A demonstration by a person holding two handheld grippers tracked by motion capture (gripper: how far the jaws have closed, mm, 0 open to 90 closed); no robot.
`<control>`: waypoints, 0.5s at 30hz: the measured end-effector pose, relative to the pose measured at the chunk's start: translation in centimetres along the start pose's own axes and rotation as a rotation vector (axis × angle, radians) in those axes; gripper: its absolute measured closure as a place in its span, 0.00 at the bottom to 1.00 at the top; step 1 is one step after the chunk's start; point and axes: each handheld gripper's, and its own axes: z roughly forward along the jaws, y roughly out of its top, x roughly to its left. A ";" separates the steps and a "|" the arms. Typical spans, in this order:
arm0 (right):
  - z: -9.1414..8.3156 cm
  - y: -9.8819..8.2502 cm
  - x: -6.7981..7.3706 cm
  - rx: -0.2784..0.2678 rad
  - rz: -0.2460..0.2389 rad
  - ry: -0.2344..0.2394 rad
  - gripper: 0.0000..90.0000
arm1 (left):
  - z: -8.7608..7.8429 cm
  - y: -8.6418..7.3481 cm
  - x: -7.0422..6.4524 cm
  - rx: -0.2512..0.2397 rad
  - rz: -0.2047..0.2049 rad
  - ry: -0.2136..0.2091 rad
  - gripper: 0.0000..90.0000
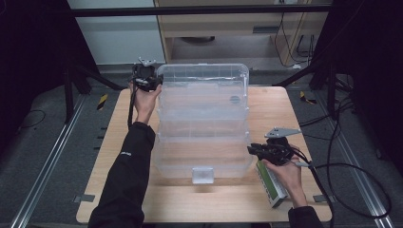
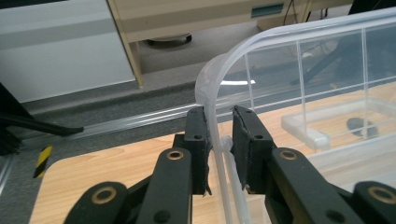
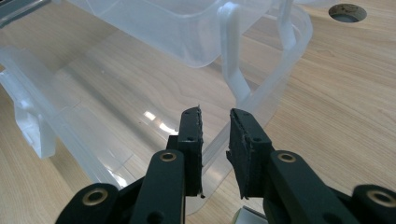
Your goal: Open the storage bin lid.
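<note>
A large clear plastic storage box (image 1: 204, 118) stands open in tiers on the wooden table (image 1: 285, 109). My left gripper (image 1: 159, 84) is at the far left corner of its raised top part. In the left gripper view the clear rim (image 2: 219, 70) runs between the jaws of the left gripper (image 2: 218, 135), close against the left pad with a gap to the right pad, so it is open. My right gripper (image 1: 250, 149) sits at the right edge of the lowest tray. There the right gripper (image 3: 215, 135) stands open over the tray's thin edge (image 3: 261, 116).
A green and white carton (image 1: 271, 183) lies under the right hand near the table's front right corner. A white latch (image 1: 203, 175) is on the box front. A round hole (image 3: 345, 11) is in the tabletop. Cables trail off to the right.
</note>
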 end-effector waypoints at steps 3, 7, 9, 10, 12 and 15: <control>0.0 0.0 0.1 0.003 -0.008 -0.009 0.84 | 0.0 -0.2 0.6 -0.003 -0.038 -0.030 0.79; 0.0 0.0 0.1 0.003 -0.010 -0.009 0.84 | -0.7 -0.1 1.1 -0.018 -0.057 -0.035 0.75; 0.0 0.0 0.1 0.003 -0.011 -0.005 0.86 | -1.4 -0.2 1.5 -0.036 -0.074 -0.046 0.74; -0.1 0.0 0.2 -0.010 -0.022 -0.013 0.87 | -2.2 -0.3 1.7 -0.047 -0.056 -0.048 0.73; -0.1 0.0 0.2 -0.009 -0.025 -0.015 0.87 | -2.7 -0.4 1.9 -0.057 -0.056 -0.051 0.73; -0.1 0.1 0.3 -0.004 -0.028 -0.019 0.87 | -5.1 -0.9 2.7 -0.094 -0.075 -0.089 0.70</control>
